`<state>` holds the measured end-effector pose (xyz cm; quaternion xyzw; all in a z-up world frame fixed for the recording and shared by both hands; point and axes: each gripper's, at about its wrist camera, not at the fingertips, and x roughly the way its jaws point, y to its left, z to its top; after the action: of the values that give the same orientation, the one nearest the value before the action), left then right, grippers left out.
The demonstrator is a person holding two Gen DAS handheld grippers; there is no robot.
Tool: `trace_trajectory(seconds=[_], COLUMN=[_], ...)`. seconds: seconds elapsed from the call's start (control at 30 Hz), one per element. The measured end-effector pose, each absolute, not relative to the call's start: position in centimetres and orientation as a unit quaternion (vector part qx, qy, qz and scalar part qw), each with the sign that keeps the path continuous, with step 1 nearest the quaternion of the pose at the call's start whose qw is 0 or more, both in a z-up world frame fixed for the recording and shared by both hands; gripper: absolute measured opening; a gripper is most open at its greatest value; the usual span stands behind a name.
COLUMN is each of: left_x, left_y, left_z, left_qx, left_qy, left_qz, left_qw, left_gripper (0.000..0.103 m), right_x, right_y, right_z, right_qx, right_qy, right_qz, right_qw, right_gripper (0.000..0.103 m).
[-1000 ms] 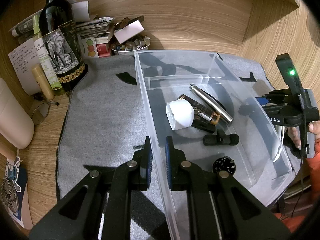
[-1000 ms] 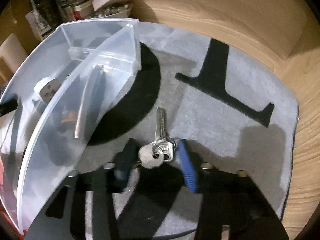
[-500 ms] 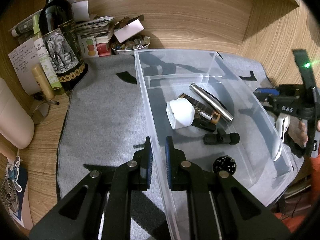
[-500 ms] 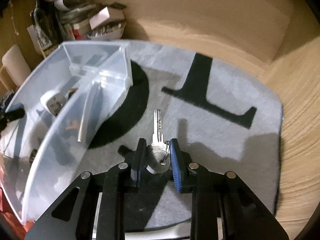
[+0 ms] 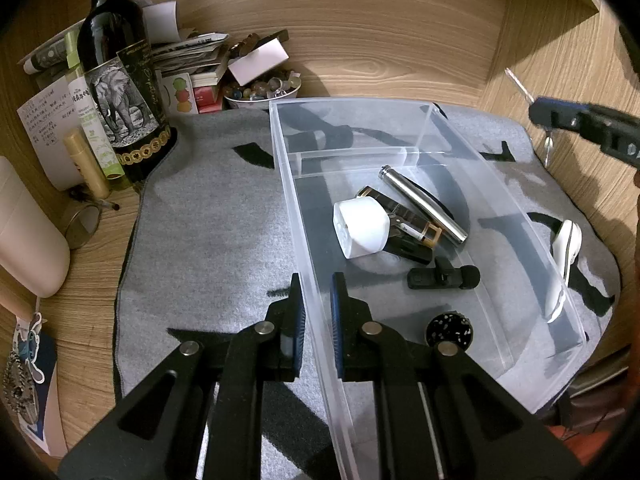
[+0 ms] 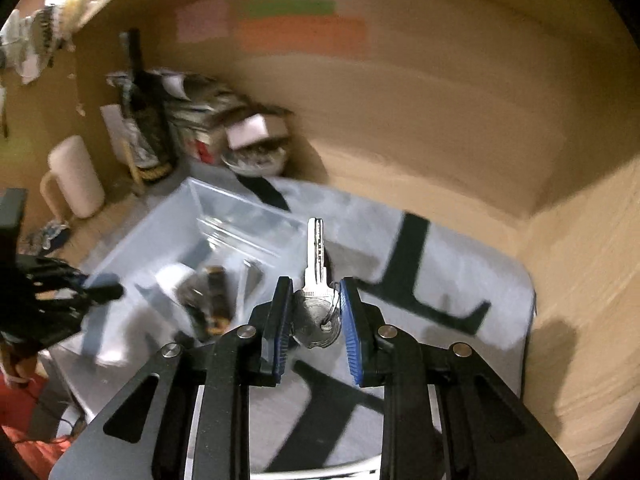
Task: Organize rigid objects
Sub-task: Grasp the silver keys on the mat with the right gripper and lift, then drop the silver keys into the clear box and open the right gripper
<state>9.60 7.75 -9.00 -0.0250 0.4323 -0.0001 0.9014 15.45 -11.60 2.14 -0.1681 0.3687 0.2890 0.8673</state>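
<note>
A clear plastic bin (image 5: 416,148) sits on the grey mat. In it lie a white plug adapter (image 5: 360,228), a steel cylinder (image 5: 424,204), a brown-and-black lighter (image 5: 404,216), a small black clip mic (image 5: 442,278) and a round black speckled piece (image 5: 450,328). My left gripper (image 5: 316,300) is shut on the bin's left wall. My right gripper (image 6: 314,316) is shut on a silver key bunch (image 6: 318,300) and holds it in the air above the mat, right of the bin. It also shows in the left wrist view (image 5: 560,116).
A wine bottle (image 5: 120,76), papers, small boxes and a bowl of beads (image 5: 260,88) crowd the back left. A cream mug (image 5: 28,232) stands at the left. A white object (image 5: 566,248) lies on the mat right of the bin. Wooden walls close the back and right.
My right gripper closed on the keys on the mat, then lifted them up and swung toward the bin. My left gripper has held the bin wall without moving.
</note>
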Motion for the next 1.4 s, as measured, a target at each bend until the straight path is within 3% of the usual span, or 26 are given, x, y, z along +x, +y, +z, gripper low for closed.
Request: trace_trajectory(seconds=[0.47,0.9,1.13,1.4], left_x=[9.3,9.3,9.3,9.3], left_y=[8.0,7.9,7.9,7.7], left_z=[-9.1,-9.1,-9.1,-9.1], left_qx=[-0.025,-0.025,-0.025,-0.025], left_qy=[0.431,0.430,0.431,0.430], left_qz=[-0.003,-0.004,-0.003,-0.003], left_qw=[0.902,0.902,0.902,0.902], left_gripper=[0.010,0.010,0.010,0.010], right_x=[12.6,12.8,13.6,13.4], right_y=[-5.2,-2.6,-3.1,-5.6], right_z=[0.0,-5.6,-5.5,-2.3], right_qx=[-0.200,-0.252,-0.235,-0.204], right_qy=[0.373,0.445,0.466,0.420], right_qz=[0.364,0.359,0.352,0.327], right_qw=[0.829,0.781,0.777,0.822], right_gripper=[0.022,0.021,0.022,0.058])
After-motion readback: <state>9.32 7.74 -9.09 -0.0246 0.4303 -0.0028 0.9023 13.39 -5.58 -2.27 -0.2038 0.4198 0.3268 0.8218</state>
